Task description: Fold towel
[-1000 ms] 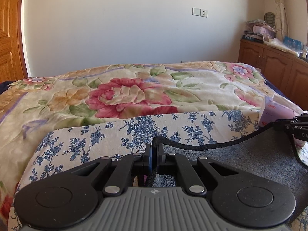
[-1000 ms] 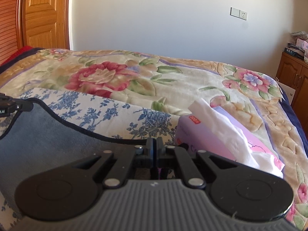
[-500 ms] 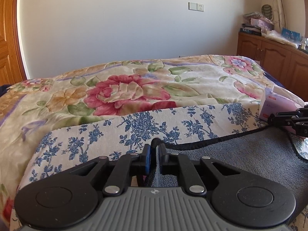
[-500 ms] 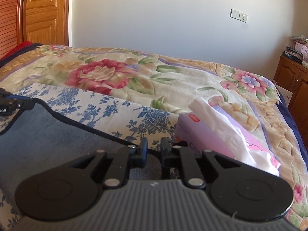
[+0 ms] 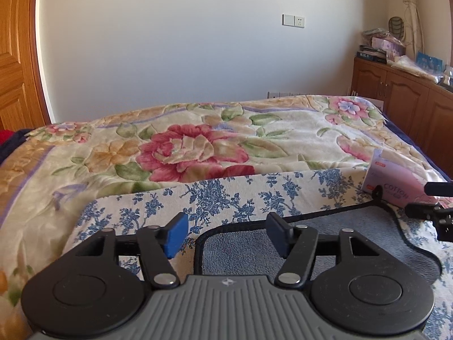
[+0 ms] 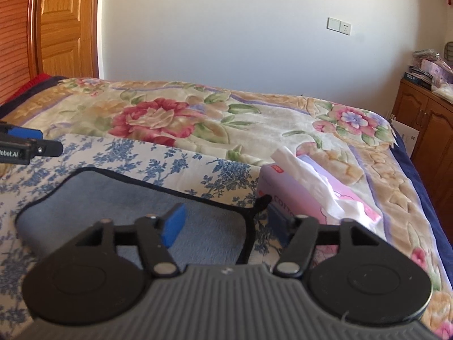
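A grey-blue towel (image 5: pixel 325 243) with a black hem lies flat on a blue-flowered white cloth (image 5: pixel 226 195) on the bed. It also shows in the right wrist view (image 6: pixel 136 206). My left gripper (image 5: pixel 226 233) is open over the towel's far left corner, holding nothing. My right gripper (image 6: pixel 226 222) is open over the towel's far right corner, also empty. Each gripper shows at the edge of the other's view: the right one (image 5: pixel 433 206), the left one (image 6: pixel 28 147).
A pink tissue box (image 6: pixel 311 198) with a white tissue sticking out stands just right of the towel, also in the left wrist view (image 5: pixel 393 181). The floral bedspread (image 5: pixel 198 147) stretches beyond. A wooden cabinet (image 5: pixel 402 104) stands at the right, a wooden door (image 6: pixel 65 25) at the left.
Both grippers were shut on the towel's far hem a second ago and held it raised. They have opened and let go; the towel now lies flat on the cloth.
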`<state>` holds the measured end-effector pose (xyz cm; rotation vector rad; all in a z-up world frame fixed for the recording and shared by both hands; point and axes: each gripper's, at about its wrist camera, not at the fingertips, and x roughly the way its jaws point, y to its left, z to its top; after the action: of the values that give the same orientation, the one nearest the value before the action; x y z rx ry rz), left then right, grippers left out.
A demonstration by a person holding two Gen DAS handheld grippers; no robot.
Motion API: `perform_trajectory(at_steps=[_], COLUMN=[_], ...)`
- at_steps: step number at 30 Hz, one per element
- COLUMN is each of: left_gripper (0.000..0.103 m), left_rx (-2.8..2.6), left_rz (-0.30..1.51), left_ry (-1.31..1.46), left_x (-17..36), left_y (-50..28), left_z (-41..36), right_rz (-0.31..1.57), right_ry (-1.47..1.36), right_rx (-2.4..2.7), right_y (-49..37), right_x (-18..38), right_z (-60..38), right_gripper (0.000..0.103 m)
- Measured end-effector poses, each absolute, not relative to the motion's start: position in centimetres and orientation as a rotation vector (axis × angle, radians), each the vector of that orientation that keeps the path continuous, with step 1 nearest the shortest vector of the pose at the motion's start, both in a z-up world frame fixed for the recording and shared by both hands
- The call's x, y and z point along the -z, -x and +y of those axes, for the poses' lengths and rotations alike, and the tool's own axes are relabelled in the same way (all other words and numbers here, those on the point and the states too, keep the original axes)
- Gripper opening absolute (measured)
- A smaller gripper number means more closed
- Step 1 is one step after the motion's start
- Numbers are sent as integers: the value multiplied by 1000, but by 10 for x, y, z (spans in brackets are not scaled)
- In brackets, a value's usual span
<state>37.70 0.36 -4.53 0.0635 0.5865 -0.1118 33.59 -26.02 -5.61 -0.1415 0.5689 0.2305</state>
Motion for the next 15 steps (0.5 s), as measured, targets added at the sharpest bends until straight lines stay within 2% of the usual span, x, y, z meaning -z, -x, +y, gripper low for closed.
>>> perform_trajectory(at_steps=[11, 15], left_gripper=[83, 85], left_rx=[121, 130], left_rz=[559, 552], left_ry=[-84, -93], left_x=[8, -4], left_y=[-331, -317], left_z=[-8, -11], right_rz=[546, 538], right_ry=[109, 107], right_rx=[-206, -187], right_y=[-293, -281], right_x=[27, 21], right_z=[-263, -263], right_gripper=[101, 103])
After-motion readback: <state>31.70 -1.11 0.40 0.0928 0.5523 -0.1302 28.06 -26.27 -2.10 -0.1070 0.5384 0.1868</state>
